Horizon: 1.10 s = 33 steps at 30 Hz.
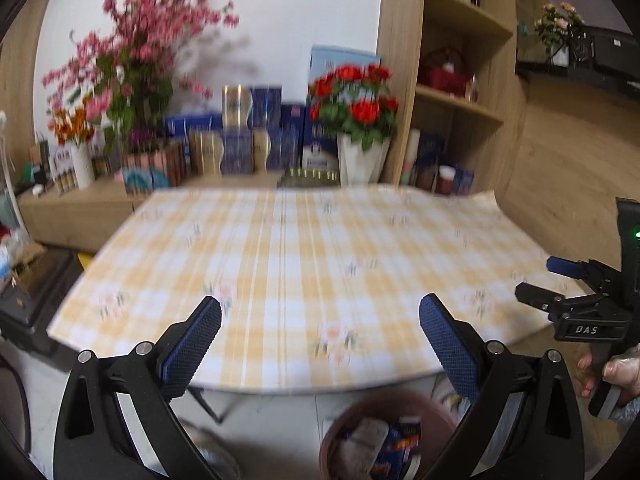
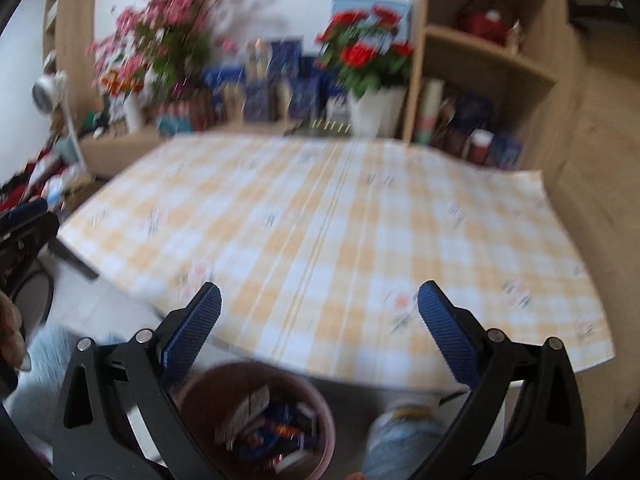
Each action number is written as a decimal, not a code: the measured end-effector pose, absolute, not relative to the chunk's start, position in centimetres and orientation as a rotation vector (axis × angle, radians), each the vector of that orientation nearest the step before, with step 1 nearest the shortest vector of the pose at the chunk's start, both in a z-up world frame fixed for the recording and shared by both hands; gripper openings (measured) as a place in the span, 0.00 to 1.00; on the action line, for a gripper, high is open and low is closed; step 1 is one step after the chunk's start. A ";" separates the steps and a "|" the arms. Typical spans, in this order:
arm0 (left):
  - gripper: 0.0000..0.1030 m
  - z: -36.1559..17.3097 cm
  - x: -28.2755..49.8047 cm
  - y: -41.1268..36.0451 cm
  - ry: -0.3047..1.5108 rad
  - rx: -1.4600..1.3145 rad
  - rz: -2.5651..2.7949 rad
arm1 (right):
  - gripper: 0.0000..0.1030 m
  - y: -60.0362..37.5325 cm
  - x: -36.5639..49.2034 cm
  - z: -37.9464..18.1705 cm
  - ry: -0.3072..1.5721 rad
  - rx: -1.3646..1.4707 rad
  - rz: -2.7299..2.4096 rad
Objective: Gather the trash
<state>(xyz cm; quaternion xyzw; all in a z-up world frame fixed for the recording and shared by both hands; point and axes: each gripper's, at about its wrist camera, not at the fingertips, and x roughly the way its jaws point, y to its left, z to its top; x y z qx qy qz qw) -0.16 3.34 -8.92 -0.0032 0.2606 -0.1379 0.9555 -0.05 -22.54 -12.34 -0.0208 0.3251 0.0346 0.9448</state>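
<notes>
Both tongs (image 1: 320,320) have black frames, silver screws and blue textured pads (image 1: 192,348); one bears "DAS".

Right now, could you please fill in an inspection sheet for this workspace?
Surface: table under a yellow checked cloth, nothing seen on it.
Job's things: brown bin on the floor by the near table edge, with wrappers inside.
Clutter: nothing seen on the table.
Grippers: left hand-held gripper open, empty; right hand-held gripper open, empty.
Cables: nothing seen.
Surroundings: red flowers, pink blossoms, blue boxes, wooden shelves.
</notes>
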 end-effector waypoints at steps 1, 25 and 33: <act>0.94 -7.8 0.0 3.0 0.510 0.000 -0.277 | 0.94 -22.9 0.1 -11.0 0.643 -0.039 0.056; 0.94 0.2 -0.3 1.3 0.411 0.054 -0.171 | 0.94 -23.6 -1.3 -2.6 0.550 0.030 0.059; 0.94 0.3 -0.5 1.4 0.406 0.067 -0.159 | 0.94 -23.4 -1.4 -2.5 0.547 0.026 0.061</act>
